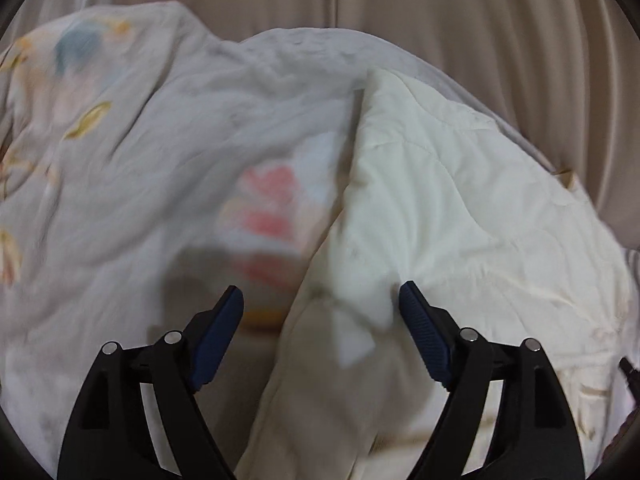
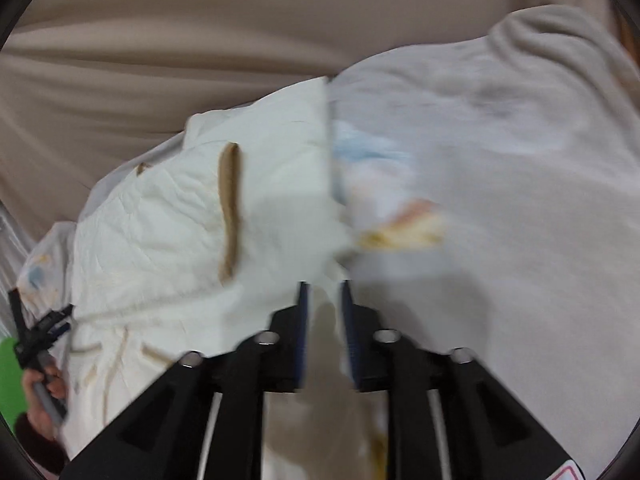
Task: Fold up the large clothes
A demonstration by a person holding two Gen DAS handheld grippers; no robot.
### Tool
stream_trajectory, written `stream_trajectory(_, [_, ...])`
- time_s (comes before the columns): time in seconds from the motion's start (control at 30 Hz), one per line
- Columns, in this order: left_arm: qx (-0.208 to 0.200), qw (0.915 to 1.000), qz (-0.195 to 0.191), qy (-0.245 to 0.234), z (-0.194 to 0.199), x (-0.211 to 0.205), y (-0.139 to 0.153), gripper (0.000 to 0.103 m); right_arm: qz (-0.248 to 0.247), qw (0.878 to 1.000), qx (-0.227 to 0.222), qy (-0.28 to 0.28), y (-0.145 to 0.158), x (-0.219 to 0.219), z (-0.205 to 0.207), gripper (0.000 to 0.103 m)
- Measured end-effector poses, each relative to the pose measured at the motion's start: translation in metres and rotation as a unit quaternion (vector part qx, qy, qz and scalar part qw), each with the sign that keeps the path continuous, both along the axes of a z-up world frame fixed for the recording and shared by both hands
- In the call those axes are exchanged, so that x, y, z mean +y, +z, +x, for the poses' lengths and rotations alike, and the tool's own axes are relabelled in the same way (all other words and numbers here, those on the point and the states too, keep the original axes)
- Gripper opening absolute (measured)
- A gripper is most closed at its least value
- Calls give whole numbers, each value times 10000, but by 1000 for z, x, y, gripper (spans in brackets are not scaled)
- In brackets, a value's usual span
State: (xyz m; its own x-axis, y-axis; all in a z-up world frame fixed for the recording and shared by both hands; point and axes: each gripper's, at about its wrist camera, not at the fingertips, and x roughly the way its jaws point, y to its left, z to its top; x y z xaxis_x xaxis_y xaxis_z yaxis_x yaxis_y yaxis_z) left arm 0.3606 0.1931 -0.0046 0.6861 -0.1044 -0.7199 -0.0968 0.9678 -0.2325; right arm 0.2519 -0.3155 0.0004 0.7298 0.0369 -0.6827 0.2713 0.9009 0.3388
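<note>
Beige sheeting [image 1: 460,20] fills the background, and spread across it lies the large garment [image 1: 460,208], cream quilted lining turned up beside its pale printed outer side [image 1: 160,152]. Right gripper [image 2: 324,292] has its fingers nearly together, clamped on a cream fold of the garment. Left gripper [image 1: 320,300] hangs over the cloth with fingers wide apart, gripping nothing. Far left in the right wrist view, a hand [image 2: 44,384] shows, holding a grey handle.

Bunched quilt [image 1: 440,200] fills the bed [image 2: 160,40]; bare sheet beyond
</note>
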Motion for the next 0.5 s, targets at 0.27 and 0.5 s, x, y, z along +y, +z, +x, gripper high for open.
stream_trajectory(0.27, [584,9942,-207,-877,-129,13,-14,84,538,9981,264,153,-32,-7,-176,67])
stream_trajectory(0.5, [589,9922,-132,-1092,-186,4,-28,68,747,9962,166,404,-48,28,-199,70])
